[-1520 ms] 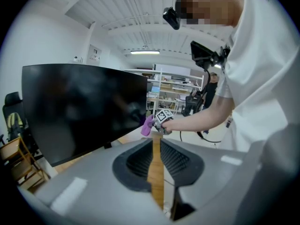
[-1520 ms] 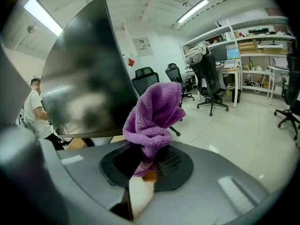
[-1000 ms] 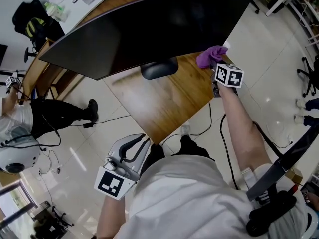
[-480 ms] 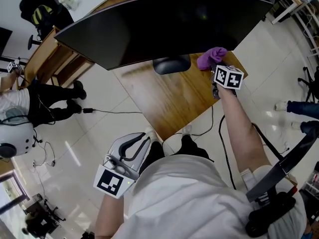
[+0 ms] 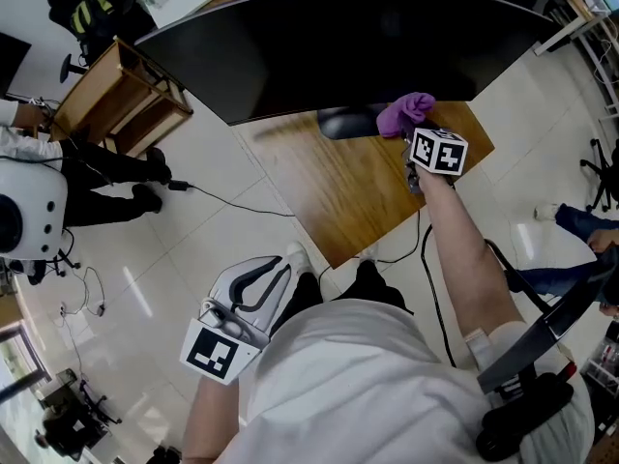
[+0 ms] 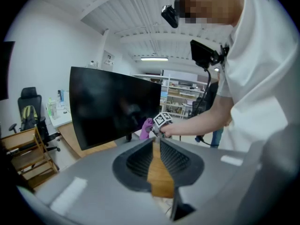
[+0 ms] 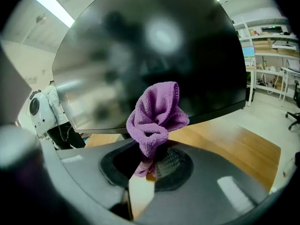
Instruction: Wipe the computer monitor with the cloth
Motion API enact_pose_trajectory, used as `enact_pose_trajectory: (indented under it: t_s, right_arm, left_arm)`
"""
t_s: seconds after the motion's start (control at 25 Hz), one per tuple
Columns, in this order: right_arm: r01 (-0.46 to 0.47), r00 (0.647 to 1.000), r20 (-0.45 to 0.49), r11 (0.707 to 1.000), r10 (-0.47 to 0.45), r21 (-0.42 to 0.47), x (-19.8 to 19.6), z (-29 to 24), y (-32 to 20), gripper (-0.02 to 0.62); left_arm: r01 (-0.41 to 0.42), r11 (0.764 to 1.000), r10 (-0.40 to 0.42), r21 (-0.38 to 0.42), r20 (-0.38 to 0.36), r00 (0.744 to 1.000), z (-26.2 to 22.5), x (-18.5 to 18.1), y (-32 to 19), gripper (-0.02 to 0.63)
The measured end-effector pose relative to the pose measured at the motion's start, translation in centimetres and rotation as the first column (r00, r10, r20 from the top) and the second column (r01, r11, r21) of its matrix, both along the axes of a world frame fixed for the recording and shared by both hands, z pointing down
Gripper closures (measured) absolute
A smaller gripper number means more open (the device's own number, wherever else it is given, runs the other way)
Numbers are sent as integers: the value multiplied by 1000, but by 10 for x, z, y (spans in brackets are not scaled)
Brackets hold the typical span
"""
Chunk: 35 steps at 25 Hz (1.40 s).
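1. At the right gripper (image 7: 149, 167): clenched on the tail of the purple cloth (image 7: 157, 114), which is bunched in loose folds above the tips.
2. At the left gripper (image 6: 156, 144): pinched together on nothing, held low by the torso, well apart from the work.
3. Cloth raised to the lower edge of the monitor (image 7: 140, 50), near its stand (image 5: 343, 122), above the wooden desk (image 5: 348, 196); impossible to tell whether pressed to the glass or just short of it.
4. Probably early in the task: cloth in hand and brought to the screen, nearly the whole wide panel left to wipe.
5. Screen dark and glossy, with hazy reflections; no wiped streak to be made out.
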State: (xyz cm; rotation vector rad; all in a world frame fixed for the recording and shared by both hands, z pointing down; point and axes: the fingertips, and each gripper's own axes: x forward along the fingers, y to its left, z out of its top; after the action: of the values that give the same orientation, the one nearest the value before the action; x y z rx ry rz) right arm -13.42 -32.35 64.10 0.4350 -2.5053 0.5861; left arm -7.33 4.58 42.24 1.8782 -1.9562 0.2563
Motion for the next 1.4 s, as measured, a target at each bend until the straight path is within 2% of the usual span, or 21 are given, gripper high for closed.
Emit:
enact_pose_trajectory:
  t_s: [0.72,1.4]
  right_arm:
    - [80,997,3,997,-80,4,-60,2,86,538]
    - [223,975,9,975,-223,1,-132,-6,186,540]
  left_arm:
    - [49,999,-49,21,-2,999,8,-32,64,535]
    - [132,990,-131,50,-22,991,13,-62,119,535]
